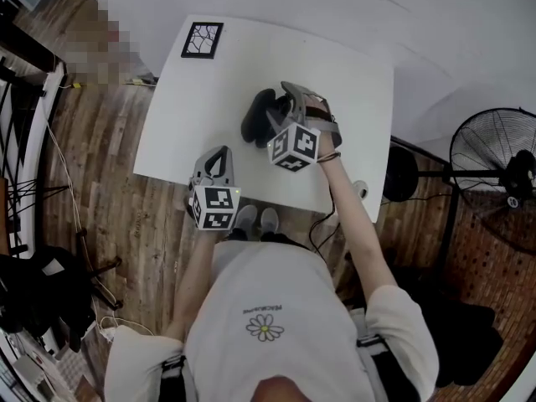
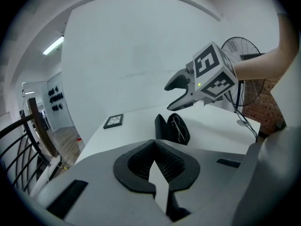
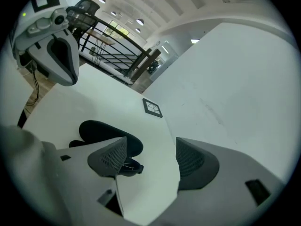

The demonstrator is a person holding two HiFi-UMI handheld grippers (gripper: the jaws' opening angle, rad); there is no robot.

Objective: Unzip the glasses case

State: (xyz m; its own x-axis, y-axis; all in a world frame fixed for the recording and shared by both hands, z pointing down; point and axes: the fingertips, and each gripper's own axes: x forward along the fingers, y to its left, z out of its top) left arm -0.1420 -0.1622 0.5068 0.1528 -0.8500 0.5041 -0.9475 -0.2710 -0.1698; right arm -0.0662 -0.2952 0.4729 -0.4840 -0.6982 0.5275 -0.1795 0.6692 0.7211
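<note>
Low and left of centre in the head view, the left gripper [image 1: 218, 159] hovers at the near edge of the white rectangular table [image 1: 352, 65]. Its jaws are drawn to a thin slit with nothing between them. Above it, mid-frame, the right gripper [image 1: 286, 107] has its jaws spread wide, one jaw just beside the black oval zip glasses case [image 1: 255, 117]. The case lies open on the table, with thin wire-framed glasses [image 2: 178, 126] inside. Farther up, near the table's upper-left corner, lies a black-framed square marker tile [image 1: 202, 40].
</note>
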